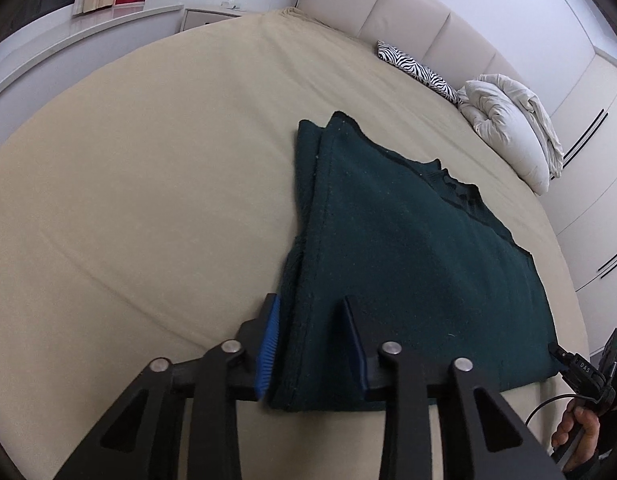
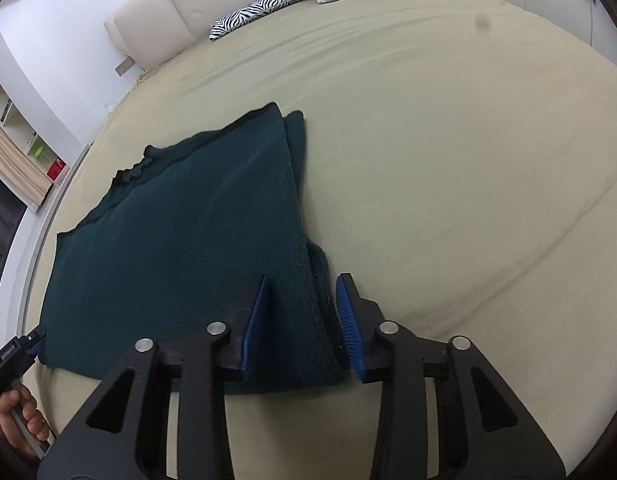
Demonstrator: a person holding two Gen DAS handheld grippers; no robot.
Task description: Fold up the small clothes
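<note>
Big bed w/ smooth beige sheet (image 1: 148,200), cream padded leather headboard (image 1: 388,4) behind. Zebra-print cushion (image 1: 418,70) + crumpled white duvet (image 1: 512,128) near headboard. White walls, white wardrobe doors (image 1: 600,184) w/ black handles, white nightstand (image 1: 206,16).

Both wrist cams low, close, facing headboard; share sweater (image 1: 408,248) & bed (image 1: 148,184).

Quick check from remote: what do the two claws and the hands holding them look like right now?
Both the left claw and right claw have black linkage arms with silver pivot pins and ribbed blue finger pads. Bare hands grip black handles; a thin black cable trails from the right unit.
</note>
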